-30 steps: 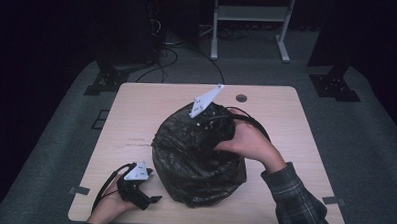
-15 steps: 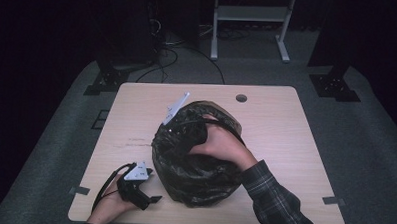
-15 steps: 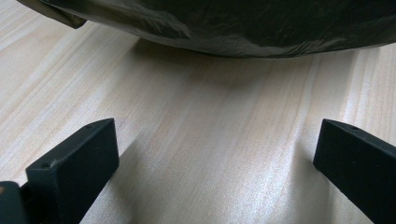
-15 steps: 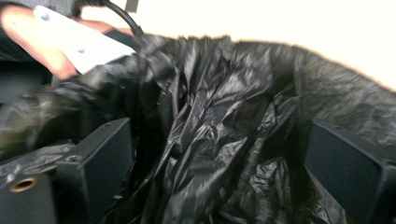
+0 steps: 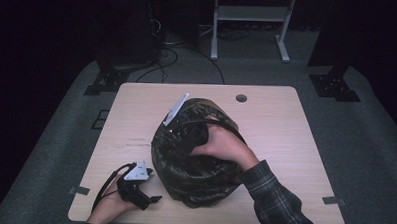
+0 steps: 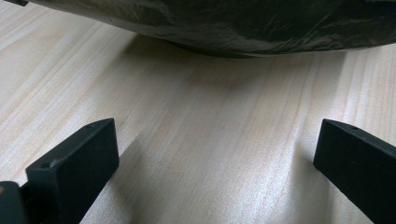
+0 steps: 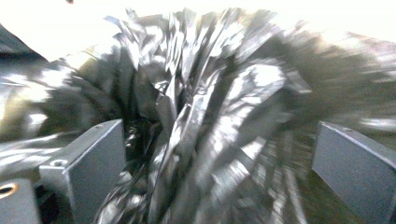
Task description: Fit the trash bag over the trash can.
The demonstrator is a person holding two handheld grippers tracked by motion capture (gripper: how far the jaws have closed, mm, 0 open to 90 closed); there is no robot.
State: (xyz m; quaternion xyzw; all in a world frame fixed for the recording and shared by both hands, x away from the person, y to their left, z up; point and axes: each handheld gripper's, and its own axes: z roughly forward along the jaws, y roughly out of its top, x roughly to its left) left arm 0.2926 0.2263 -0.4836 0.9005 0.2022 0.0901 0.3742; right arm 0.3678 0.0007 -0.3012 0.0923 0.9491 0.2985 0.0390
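Observation:
A large crumpled black plastic bag (image 5: 199,184) lies heaped on the middle of the wooden table (image 5: 285,135). My right gripper (image 5: 180,127) is on top of the bag at its back left, held by a hand in a plaid sleeve. In the right gripper view, this gripper (image 7: 219,135) is open, with bunched folds of the bag (image 7: 205,93) between the wide-apart jaws. My left gripper (image 5: 151,198) rests on the table at the front left, just left of the bag. It is open (image 6: 217,135) over bare wood, and the bag's lower edge (image 6: 233,23) lies ahead of it.
A round cable hole (image 5: 241,98) sits near the table's back edge. Bare wood (image 6: 210,163) lies to the right of the bag and along the far left. Beyond the table are dark floor, cables and a white metal stand (image 5: 250,16).
My right hand and gripper have swung left across the top of the bag, from its back right to its back left. The left gripper has stayed put.

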